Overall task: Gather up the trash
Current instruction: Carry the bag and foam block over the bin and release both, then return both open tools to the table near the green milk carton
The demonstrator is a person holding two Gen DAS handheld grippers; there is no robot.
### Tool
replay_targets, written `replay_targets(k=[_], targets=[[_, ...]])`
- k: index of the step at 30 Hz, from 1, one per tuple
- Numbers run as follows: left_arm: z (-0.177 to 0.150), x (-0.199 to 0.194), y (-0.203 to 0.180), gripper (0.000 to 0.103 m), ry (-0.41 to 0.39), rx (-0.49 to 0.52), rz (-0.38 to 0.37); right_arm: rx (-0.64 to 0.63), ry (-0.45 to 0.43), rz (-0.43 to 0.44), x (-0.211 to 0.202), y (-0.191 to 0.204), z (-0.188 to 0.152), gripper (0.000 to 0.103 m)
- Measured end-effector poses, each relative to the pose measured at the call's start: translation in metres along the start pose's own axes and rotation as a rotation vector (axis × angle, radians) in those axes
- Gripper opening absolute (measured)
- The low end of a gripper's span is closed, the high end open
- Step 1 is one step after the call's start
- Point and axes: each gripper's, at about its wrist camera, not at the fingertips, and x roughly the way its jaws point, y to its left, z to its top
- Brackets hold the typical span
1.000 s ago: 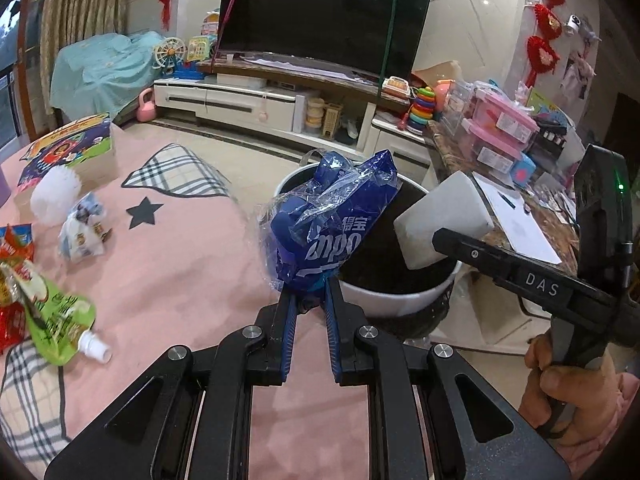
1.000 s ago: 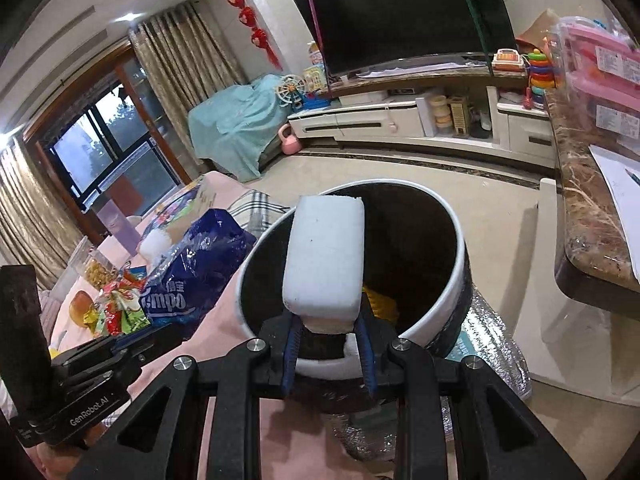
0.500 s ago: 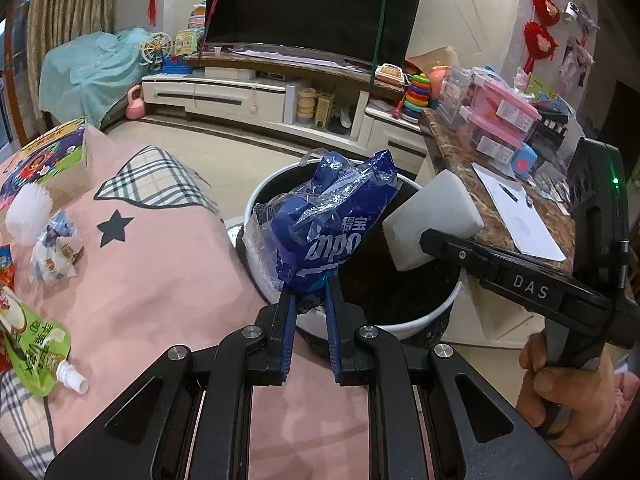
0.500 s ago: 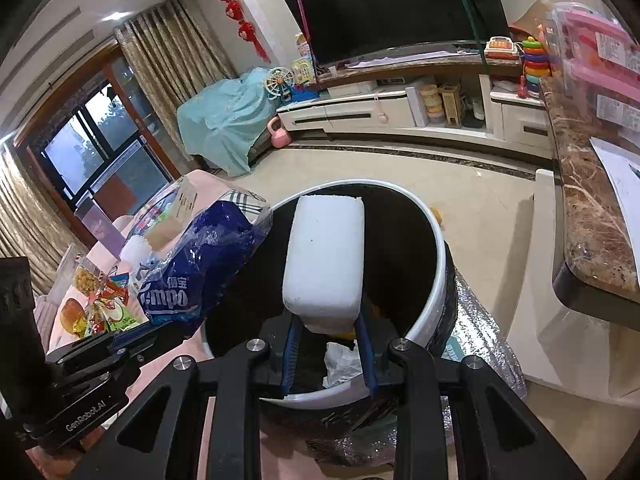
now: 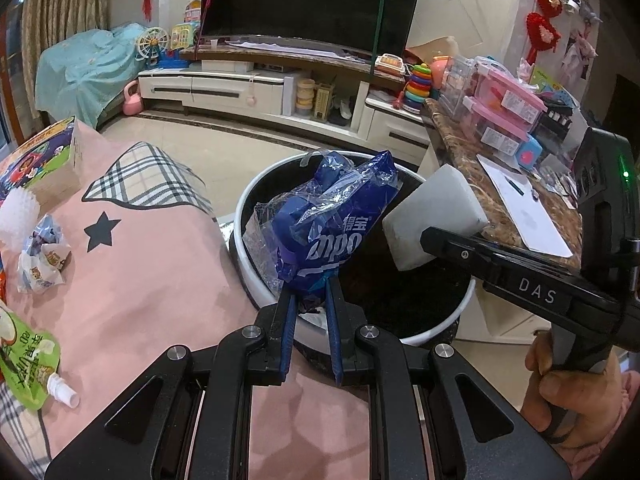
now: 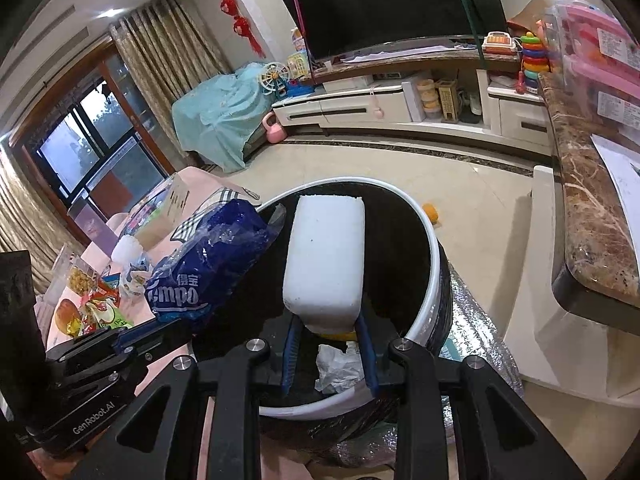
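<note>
My left gripper (image 5: 311, 292) is shut on a crumpled blue plastic wrapper (image 5: 324, 224) and holds it over the white-rimmed black trash bin (image 5: 256, 280). The wrapper also shows in the right wrist view (image 6: 208, 268). My right gripper (image 6: 329, 324) is shut on a white foam block (image 6: 326, 256) and holds it above the bin's opening (image 6: 430, 280). The block also shows in the left wrist view (image 5: 434, 220). A crumpled white tissue (image 6: 338, 368) and something yellow lie inside the bin.
The pink cloth table (image 5: 152, 272) at left carries a green drink pouch (image 5: 24, 364), a crumpled white wrapper (image 5: 42, 256), a white ball (image 5: 18, 214) and a colourful box (image 5: 40, 156). A marble counter (image 5: 500, 204) with papers and pink boxes stands at right.
Both grippers have moved forward over the bin with their loads still held. The bin now sits closer and lower in both views, and its inside shows.
</note>
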Motion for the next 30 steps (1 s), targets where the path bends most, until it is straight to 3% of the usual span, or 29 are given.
replay_targets(k=[4,6,7,8,13,30], targets=[[0.002,0.002,0.002,0.019,0.005,-0.013,-0.008,0.003,0.013,0.001,0.003,-0.001,0.002,0.031],[0.003,0.001,0.003,0.038,0.001,-0.029,-0.005,0.008,0.016,-0.003,0.004,-0.002,0.002,0.034],[0.002,-0.001,0.005,0.057,-0.005,-0.039,0.006,0.011,0.015,-0.006,0.003,-0.003,0.002,0.037],[0.002,-0.003,0.006,0.065,-0.016,-0.046,0.013,0.015,0.008,0.004,0.002,-0.003,0.002,0.043],[-0.007,-0.018,0.019,0.065,-0.048,-0.081,0.02,0.008,-0.024,0.004,-0.007,0.004,0.002,0.071],[-0.084,-0.075,0.095,0.066,-0.072,-0.256,0.135,-0.032,-0.031,0.127,-0.02,0.068,-0.029,0.082]])
